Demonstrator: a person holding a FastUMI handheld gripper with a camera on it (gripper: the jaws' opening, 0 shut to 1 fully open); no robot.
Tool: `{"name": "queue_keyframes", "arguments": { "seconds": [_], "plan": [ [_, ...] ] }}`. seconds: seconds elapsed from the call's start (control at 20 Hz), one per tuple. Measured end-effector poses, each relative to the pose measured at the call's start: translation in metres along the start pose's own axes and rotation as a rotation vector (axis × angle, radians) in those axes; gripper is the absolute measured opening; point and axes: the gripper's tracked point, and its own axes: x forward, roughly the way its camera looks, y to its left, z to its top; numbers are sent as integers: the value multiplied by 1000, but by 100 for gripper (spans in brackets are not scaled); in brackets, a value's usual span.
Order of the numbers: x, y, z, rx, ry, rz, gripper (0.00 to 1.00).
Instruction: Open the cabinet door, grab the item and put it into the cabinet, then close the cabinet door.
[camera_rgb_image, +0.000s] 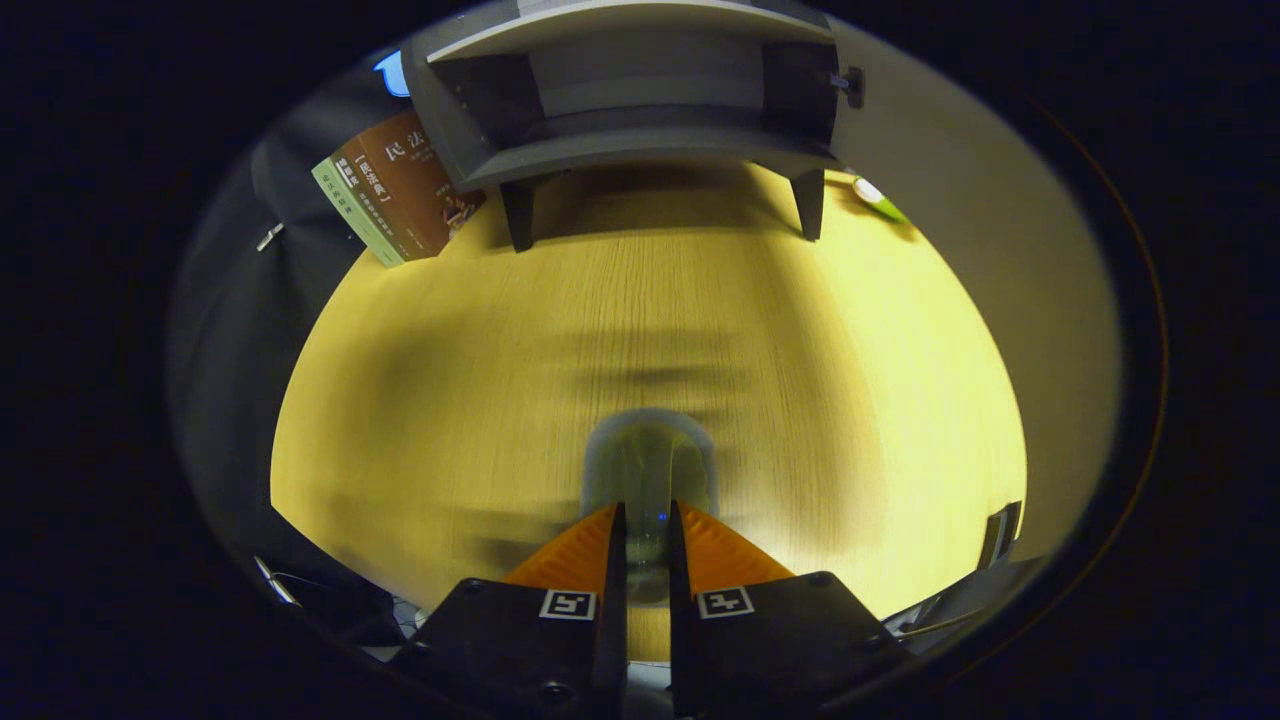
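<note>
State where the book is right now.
In the gripper view, the book leans beside the open cabinet's left side, far beyond the fingers.

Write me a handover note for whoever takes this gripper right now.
Gripper: fingers closed on a clear glass, held between them above the wooden table.
Cabinet: stands at the far end of the table, beyond the fingers, door already open, inside looks empty.
Book: lies left of the cabinet.
Done: door opened, item grabbed.
Left: carry the glass into the cabinet, release it, close the door.
</note>
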Motion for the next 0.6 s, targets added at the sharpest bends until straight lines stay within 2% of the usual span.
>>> {"name": "queue_keyframes", "arguments": {
  "seconds": [0.3,0.6],
  "plan": [
    [-59,18,62,21,-146,-26,22],
    [-140,45,155,23,-397,-52,22]
  ]
}}
